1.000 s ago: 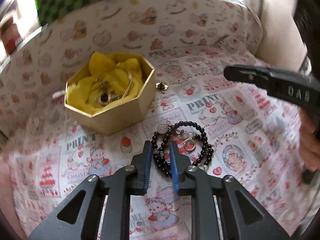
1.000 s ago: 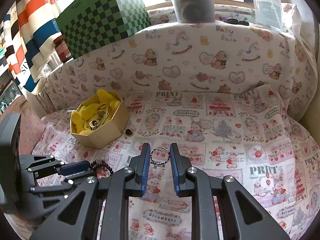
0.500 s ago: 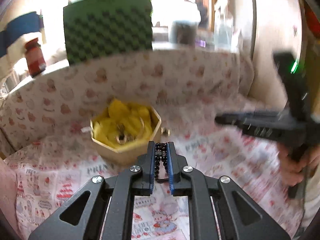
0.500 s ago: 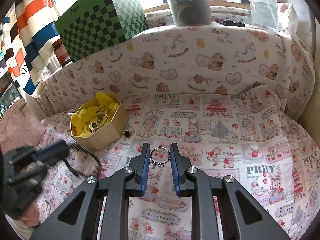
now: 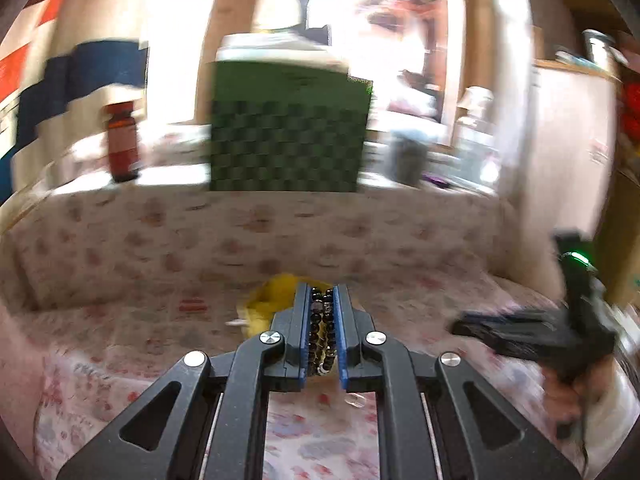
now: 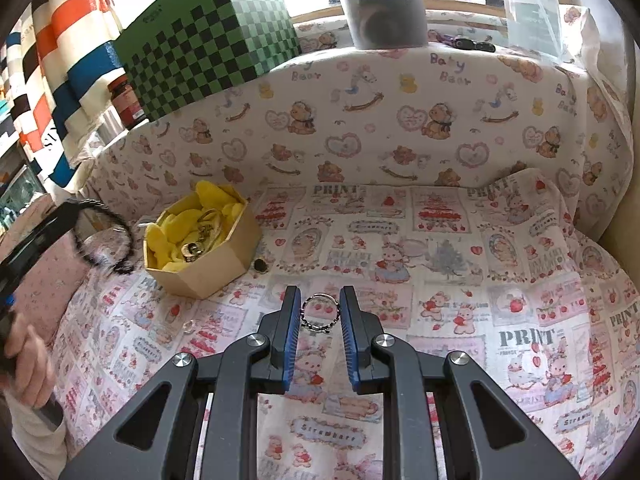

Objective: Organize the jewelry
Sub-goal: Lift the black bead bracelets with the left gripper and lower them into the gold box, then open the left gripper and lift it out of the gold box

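Black bead bracelet [image 5: 321,330]: doubled strands, glossy round beads | left gripper [image 5: 321,300]: clamped on it | right gripper [image 6: 320,304]: pinching a small twisted metal ring [image 6: 319,314]

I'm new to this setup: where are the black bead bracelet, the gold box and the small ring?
black bead bracelet [image 5: 321,330], left wrist view, beads between the pads.
gold box [image 6: 208,270], right wrist view, front wall.
small ring [image 6: 320,314], right wrist view, its band.

Blurred left view, blown-out backlight
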A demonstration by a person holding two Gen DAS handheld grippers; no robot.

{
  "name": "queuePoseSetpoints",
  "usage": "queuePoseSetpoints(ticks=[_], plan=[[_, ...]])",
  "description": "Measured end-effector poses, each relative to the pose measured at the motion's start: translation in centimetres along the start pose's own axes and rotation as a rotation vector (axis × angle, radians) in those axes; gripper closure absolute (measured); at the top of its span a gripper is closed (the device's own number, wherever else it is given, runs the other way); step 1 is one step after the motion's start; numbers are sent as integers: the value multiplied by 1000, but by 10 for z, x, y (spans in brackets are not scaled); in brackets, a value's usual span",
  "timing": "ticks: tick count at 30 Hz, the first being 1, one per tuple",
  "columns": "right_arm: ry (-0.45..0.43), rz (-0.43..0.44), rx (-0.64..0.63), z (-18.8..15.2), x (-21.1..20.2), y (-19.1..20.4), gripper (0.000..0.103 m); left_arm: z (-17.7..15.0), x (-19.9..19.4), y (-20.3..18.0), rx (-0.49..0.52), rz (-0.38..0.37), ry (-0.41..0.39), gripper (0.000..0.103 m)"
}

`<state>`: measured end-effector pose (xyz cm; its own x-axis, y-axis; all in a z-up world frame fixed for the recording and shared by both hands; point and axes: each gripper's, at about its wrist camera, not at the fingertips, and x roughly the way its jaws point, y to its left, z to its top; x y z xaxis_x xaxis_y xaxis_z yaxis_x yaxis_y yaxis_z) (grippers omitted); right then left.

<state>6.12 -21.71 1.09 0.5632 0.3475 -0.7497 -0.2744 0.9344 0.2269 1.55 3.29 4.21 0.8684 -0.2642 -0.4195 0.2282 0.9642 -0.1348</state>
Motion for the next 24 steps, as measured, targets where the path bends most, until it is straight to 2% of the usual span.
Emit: queuePoseSetpoints(ticks=[2, 4, 7, 9, 12, 15, 16, 18, 19, 22, 24], plan=[[-3, -9, -3, 0, 0, 1, 82, 7, 13, 8, -27, -9, 45, 93], [0, -8, 0, 0, 0, 1, 82, 16, 21, 13, -42, 13, 54, 93], [3, -12, 3, -1, 1, 0, 82, 26, 32, 11, -25, 37, 57, 93], [-1, -23, 0, -1, 1, 0, 82, 29, 42, 9, -23, 51, 91, 93], [-2, -19, 5, -1, 2, -2, 82, 27, 58, 13, -64, 64, 142, 93], [4, -14, 12, -1, 3, -3, 82, 20, 71, 14, -60, 107, 174, 93], [3, -11, 9, -1, 3, -2, 82, 19, 74, 15, -64, 89, 185, 91], [-3, -15, -3, -1, 1, 0, 82, 16, 76, 18, -80, 41, 204, 78], [-6, -18, -8, -1, 1, 1, 82, 15, 72, 19, -95, 18, 190, 78], [-9, -17, -6, -1, 0, 0, 82, 15, 59, 20, -102, 7, 163, 74], [-12, -15, -2, -1, -1, -1, 82, 17, 48, 21, -97, 6, 140, 65]])
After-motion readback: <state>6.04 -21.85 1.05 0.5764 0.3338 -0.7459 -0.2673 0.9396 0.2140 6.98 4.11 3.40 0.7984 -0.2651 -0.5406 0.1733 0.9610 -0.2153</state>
